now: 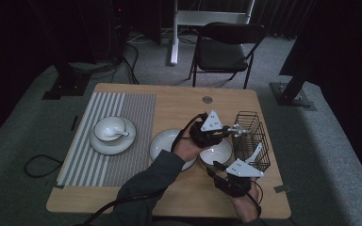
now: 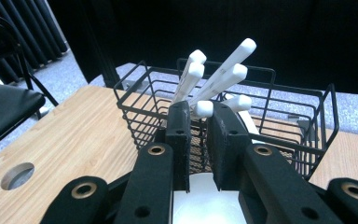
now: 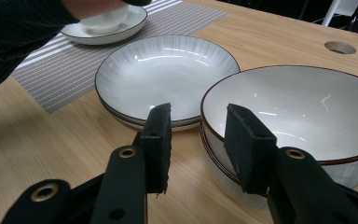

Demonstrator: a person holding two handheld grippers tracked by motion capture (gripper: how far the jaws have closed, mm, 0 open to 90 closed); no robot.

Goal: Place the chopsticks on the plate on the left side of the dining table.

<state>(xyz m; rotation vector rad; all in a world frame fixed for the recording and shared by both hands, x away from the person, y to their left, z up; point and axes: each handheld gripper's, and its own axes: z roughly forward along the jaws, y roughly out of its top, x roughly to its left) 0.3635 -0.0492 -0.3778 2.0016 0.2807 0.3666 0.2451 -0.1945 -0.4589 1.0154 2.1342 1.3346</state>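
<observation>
Left hand-held gripper up against the black wire basket at the right side of the worktop. Jaws close together, with a thin gap. Round end of one white spoon right at the jaw tips, maybe between them. Cannot tell whether the pads press on it, since the tips hide the spot. Four more white spoon handles standing in the basket, leaning up and to the right, past the rim.

Right hand-held gripper low over the worktop, near the front edge. Jaws apart, holding nothing. Near edge of the big white bowl with a dark rim just beyond the gap between the jaws. One jaw in front of the bowl's wall, the other in front of the bare wood beside it.

Just beside the bowl, on its left, a wide white deep plate, so close that they might be touching. Farther left, a striped grey placemat. On the mat, a small bowl with a spoon in it, sitting on a plate.

Small round hole in the far part of the worktop. Black folding chair on the floor behind.
</observation>
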